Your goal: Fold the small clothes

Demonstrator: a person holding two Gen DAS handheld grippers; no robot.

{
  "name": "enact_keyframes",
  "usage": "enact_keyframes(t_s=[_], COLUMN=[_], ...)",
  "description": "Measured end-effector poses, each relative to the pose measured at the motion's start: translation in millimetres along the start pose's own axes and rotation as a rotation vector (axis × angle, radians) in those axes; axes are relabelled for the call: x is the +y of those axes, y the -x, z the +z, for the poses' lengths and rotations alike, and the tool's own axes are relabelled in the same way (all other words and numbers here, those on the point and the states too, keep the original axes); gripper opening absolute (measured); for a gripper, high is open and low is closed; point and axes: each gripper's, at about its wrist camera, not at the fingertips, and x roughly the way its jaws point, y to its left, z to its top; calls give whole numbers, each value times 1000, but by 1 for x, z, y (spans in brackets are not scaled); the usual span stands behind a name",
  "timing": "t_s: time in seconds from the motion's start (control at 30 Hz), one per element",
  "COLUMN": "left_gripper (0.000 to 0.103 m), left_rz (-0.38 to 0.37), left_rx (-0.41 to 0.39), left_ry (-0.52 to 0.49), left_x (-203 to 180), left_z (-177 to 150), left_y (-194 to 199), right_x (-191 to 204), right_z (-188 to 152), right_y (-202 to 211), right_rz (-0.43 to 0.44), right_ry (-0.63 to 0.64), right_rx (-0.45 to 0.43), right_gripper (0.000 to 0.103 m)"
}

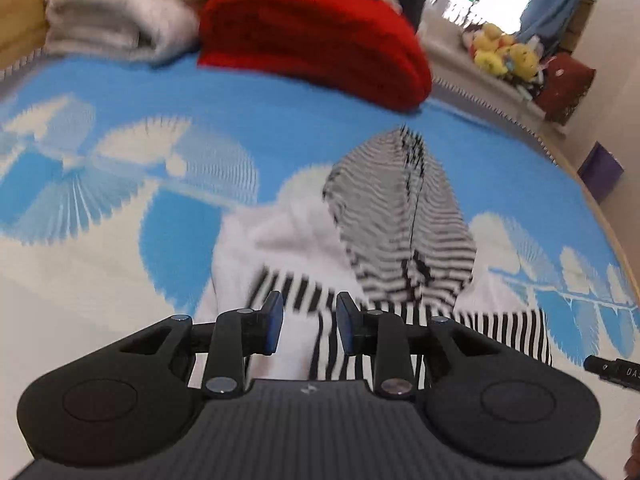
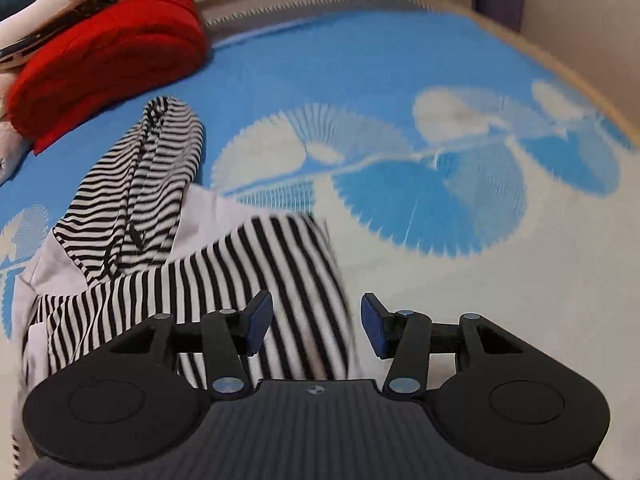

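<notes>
A small white garment with black-and-white stripes [image 1: 400, 232] lies on the blue-and-white patterned mat [image 1: 120, 240]. Its striped hood points away from me and a striped sleeve runs across near my fingers. My left gripper [image 1: 310, 320] is open just above the garment's near part, holding nothing. In the right wrist view the same garment [image 2: 132, 200] lies left of centre, with a striped sleeve [image 2: 280, 280] reaching under my right gripper [image 2: 316, 324], which is open and empty.
A folded red garment [image 1: 312, 36] and a grey-white one [image 1: 116, 12] are piled at the mat's far edge; the red one also shows in the right wrist view [image 2: 108, 60]. Yellow soft toys [image 1: 504, 56] sit beyond. The mat [image 2: 440, 160] stretches to the right.
</notes>
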Motion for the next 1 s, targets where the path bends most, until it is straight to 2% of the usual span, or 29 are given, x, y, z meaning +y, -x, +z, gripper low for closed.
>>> enact_keyframes(t_s=[0.1, 0.17, 0.3, 0.37, 0.4, 0.47, 0.57, 0.63, 0.77, 0.93, 1.0], left_gripper=[33, 43, 43, 41, 39, 23, 15, 15, 15, 18, 22], left_rz=[-2, -11, -15, -46, -65, -93, -98, -89, -88, -70, -59], left_rx=[-44, -42, -34, -45, -47, -43, -27, -30, 25, 84, 97], left_ry=[-72, -117, -209, -235, -237, -239, -224, -225, -164, -128, -111], left_x=[-5, -6, -20, -29, -34, -45, -59, -69, -79, -85, -86], left_z=[9, 15, 48, 70, 85, 110, 144, 164, 194, 210, 215], left_y=[14, 16, -5, -21, -33, -60, -109, -144, -217, -295, -321], right_x=[1, 2, 2, 3, 4, 3, 3, 3, -2, -9, -10], right_z=[3, 4, 6, 6, 5, 5, 4, 3, 2, 1, -1], right_y=[6, 9, 15, 16, 17, 16, 14, 11, 2, -7, -10], right_rz=[-15, -17, 21, 25, 25, 30, 35, 33, 14, -3, -11], right_ry=[61, 74, 60, 64, 66, 63, 61, 76, 75, 86, 98], right_rx=[-36, -47, -40, -42, -43, -38, -30, -26, -5, 14, 17], right_gripper=[51, 51, 51, 51, 51, 51, 51, 51, 51, 51, 51])
